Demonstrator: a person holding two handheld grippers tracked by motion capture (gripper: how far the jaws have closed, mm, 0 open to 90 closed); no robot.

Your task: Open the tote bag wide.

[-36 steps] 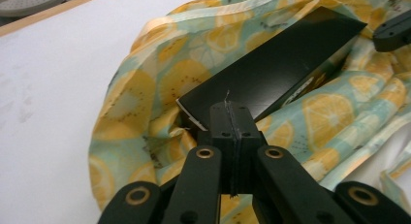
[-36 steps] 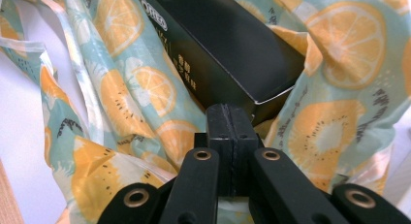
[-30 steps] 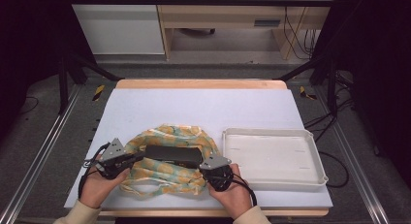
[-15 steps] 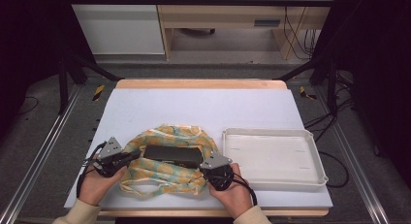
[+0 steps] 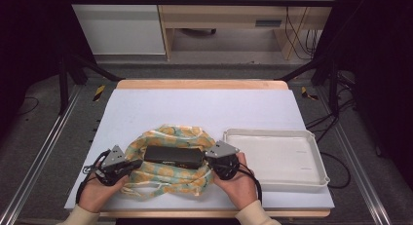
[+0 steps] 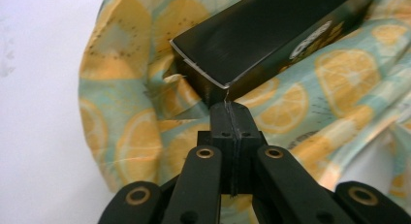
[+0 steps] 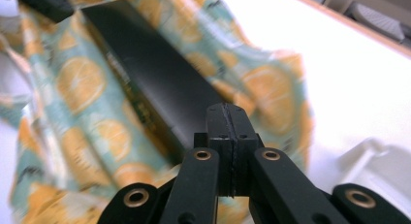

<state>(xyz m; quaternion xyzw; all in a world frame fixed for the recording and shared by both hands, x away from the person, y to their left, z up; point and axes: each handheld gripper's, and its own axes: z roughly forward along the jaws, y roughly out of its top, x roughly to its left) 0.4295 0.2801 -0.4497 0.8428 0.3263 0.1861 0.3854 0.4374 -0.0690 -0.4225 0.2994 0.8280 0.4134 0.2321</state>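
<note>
A black box [image 5: 173,156] is shown lying lengthwise on a crumpled cloth [image 5: 165,183] printed with orange slices, which is spread on the near part of the white table [image 5: 195,108]. The box is flanked by the two grippers, one at each short end. The left gripper [image 5: 134,165] is held in the person's left hand [image 5: 95,191] at the box's left end; in the left gripper view its jaws are seen pressed together, with their tip just at the near corner of the box [image 6: 261,40] and the cloth [image 6: 121,127] beneath. Whether a fold of cloth is caught at the tip cannot be told. The right gripper [image 5: 210,157] is held in the right hand [image 5: 238,183] at the box's right end; in the right gripper view its jaws are likewise seen pressed together, with nothing visible between them, and the box [image 7: 150,73] is seen running away from the tip across the cloth [image 7: 72,88]. A white tray [image 5: 311,178] is seen on the table just to the right of the right hand, apart from the cloth. Cables are seen trailing from both grippers toward the near table edge.
</note>
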